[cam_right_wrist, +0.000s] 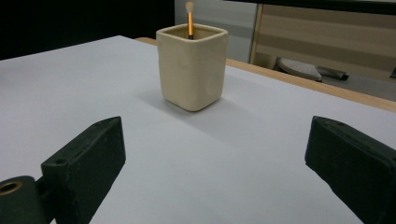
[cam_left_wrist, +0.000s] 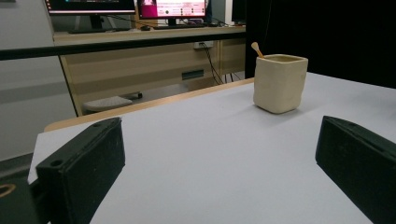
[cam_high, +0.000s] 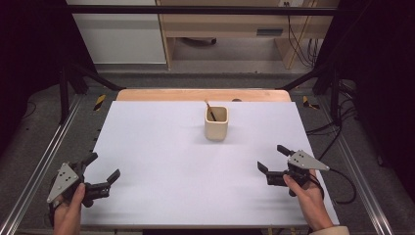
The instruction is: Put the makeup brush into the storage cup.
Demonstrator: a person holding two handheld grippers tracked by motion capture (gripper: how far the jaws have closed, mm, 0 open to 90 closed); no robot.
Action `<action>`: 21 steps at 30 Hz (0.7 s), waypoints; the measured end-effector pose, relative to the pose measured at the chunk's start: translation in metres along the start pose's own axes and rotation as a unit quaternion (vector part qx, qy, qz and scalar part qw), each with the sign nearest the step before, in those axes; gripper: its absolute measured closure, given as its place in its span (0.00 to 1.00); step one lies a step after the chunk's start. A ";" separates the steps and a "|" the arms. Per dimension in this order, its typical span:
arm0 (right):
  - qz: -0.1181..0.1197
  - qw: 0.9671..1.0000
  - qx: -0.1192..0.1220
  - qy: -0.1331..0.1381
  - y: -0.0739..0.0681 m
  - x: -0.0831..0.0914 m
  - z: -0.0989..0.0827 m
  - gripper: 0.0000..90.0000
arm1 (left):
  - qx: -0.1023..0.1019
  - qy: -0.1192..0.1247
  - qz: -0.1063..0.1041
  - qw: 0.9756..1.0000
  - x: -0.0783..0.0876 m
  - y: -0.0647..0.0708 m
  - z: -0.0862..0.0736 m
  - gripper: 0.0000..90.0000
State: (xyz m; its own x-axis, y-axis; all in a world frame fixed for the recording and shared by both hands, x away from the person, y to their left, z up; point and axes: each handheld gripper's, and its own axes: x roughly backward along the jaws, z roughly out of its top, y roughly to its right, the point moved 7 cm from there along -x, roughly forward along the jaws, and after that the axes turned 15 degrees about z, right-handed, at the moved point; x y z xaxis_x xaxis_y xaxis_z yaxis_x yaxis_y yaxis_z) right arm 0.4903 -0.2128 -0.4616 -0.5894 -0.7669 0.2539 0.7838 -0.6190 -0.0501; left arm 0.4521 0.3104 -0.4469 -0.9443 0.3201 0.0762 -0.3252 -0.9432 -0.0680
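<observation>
Hiding most of a thin stick (cam_high: 209, 108), the cream cup (cam_high: 216, 123) with rounded corners stands far back on the smooth white counter (cam_high: 161, 161). The left tool (cam_high: 102, 175) and right tool (cam_high: 273, 159) wait near the front corners, jaws wide, holding nothing

At the centre of the frame stands a plain cream cup (cam_high: 216, 123) holding an orange-brown stick (cam_right_wrist: 190, 25) with a pale tip. The table (cam_high: 161, 161) is pale lavender-white, unpatterned, with a light wood edge at its top. Both claws, lower left (cam_high: 104, 169) and lower right (cam_high: 273, 157), are matt black with grey plates.
</observation>
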 end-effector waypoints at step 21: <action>0.029 1.000 0.006 0.008 -0.011 0.002 -0.016 0.06 | -0.013 0.011 -0.015 1.000 0.000 0.005 0.001 0.01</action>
State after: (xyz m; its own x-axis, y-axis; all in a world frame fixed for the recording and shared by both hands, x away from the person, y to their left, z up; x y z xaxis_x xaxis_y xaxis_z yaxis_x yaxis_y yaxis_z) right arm 0.4768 -0.2102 -0.4759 -0.5451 -0.8046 0.2354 0.8195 -0.5706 -0.0527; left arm 0.4509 0.3054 -0.4458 -0.9349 0.3505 0.0568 -0.3544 -0.9305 -0.0926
